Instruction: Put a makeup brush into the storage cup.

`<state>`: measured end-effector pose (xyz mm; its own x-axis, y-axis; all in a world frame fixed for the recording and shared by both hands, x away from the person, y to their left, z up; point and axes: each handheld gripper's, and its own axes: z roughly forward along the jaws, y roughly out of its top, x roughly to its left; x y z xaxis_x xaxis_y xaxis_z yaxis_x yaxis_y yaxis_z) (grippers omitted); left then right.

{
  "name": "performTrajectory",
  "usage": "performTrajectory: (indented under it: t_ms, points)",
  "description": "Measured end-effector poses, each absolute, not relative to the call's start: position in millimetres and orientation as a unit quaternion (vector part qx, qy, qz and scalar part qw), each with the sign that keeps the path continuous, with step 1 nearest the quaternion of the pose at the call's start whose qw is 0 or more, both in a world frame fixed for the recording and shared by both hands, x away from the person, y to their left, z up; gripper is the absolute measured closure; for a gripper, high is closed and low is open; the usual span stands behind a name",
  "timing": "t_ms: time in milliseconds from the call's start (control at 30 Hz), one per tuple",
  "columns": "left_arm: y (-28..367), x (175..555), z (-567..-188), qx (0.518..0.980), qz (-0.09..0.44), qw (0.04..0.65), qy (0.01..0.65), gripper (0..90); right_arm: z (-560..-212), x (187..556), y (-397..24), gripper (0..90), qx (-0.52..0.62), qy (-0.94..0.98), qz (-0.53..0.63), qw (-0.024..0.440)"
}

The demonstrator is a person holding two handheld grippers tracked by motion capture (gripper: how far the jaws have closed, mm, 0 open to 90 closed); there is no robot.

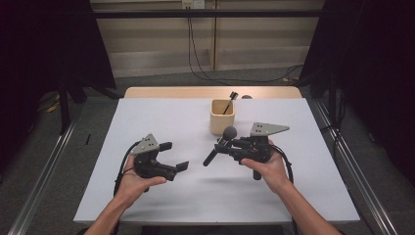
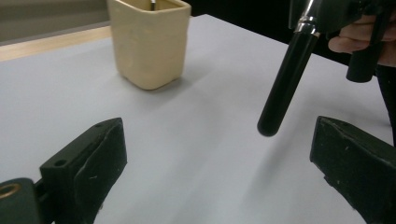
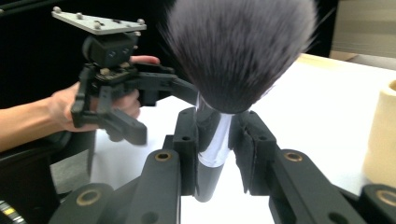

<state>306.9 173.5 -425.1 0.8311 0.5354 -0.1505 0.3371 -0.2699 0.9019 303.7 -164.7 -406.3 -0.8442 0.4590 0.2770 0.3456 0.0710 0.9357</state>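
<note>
On the table (image 1: 161,196), the cup (image 1: 222,117) stands behind the two grippers, holding a brush (image 1: 229,101).

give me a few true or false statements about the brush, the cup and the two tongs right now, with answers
1. The right tongs are shut on the makeup brush. True.
2. The left tongs grip the brush handle. False: they are open, holding nothing.
3. The beige cup lies tipped over. False: it stands upright on the table.
4. A dark-handled tool stands in the cup. True.
5. The brush handle's end rests on the table. False: it hangs above it.
</note>
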Motion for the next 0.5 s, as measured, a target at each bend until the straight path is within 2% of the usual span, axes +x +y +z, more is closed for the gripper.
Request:
performTrajectory:
  t_ms: [500]
  points:
    - [199.2, 290.2, -421.6, 0.771, 0.132, 0.537, 0.315, 2.9, -401.5, 305.6, -180.8, 71.3, 0.294, 0.740, 0.602, 0.061]
